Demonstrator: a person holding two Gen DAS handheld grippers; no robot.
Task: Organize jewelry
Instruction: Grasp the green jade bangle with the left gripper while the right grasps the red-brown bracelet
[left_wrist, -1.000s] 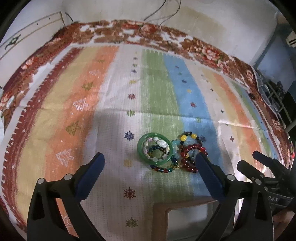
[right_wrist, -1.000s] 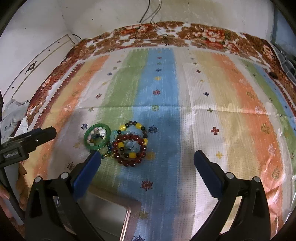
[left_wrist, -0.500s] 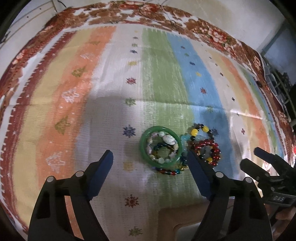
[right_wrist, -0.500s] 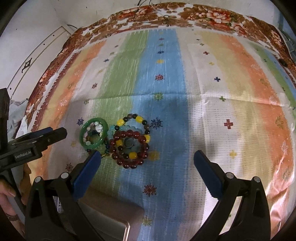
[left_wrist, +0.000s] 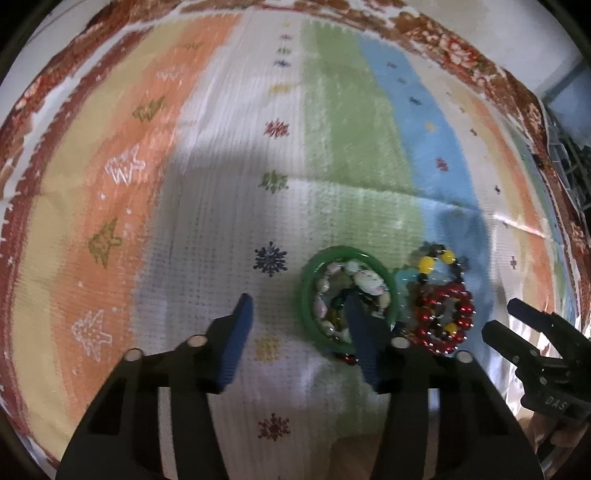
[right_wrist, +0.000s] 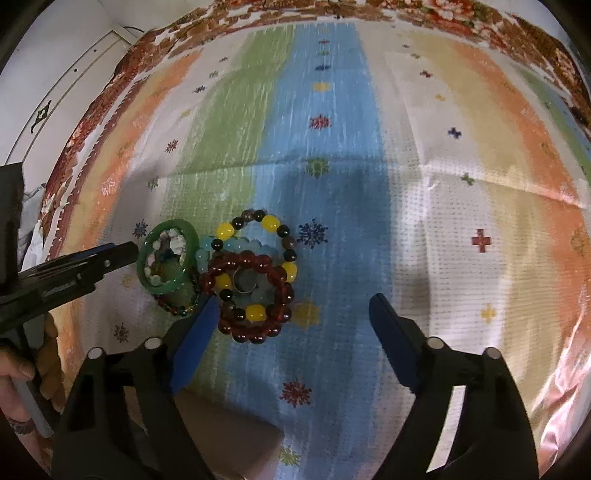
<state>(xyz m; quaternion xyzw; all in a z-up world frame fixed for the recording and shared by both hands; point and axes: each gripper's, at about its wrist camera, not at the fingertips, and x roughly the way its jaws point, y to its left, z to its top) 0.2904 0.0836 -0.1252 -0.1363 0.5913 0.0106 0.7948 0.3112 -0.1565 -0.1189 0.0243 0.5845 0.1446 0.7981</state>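
A pile of jewelry lies on the striped cloth. A green bangle (left_wrist: 307, 284) (right_wrist: 184, 266) rings a pale shell bracelet (left_wrist: 364, 280). To its right lie a dark red bead bracelet (left_wrist: 445, 315) (right_wrist: 255, 295), a yellow-and-dark bead bracelet (right_wrist: 266, 225) and pale blue beads (right_wrist: 207, 247). My left gripper (left_wrist: 297, 304) is open, low over the cloth; its right finger sits inside the green bangle, its left finger outside it. My right gripper (right_wrist: 291, 308) is open, just in front of the red bracelet.
A brownish box (right_wrist: 236, 435) sits at the near edge below both grippers. The striped cloth (right_wrist: 461, 192) has a floral border and a crease across it. A white wall is at far left, shelving at far right (left_wrist: 569, 166).
My left gripper has dropped forward onto the green bangle and narrowed, its right finger now inside the ring. My right gripper has moved closer to the bead pile.
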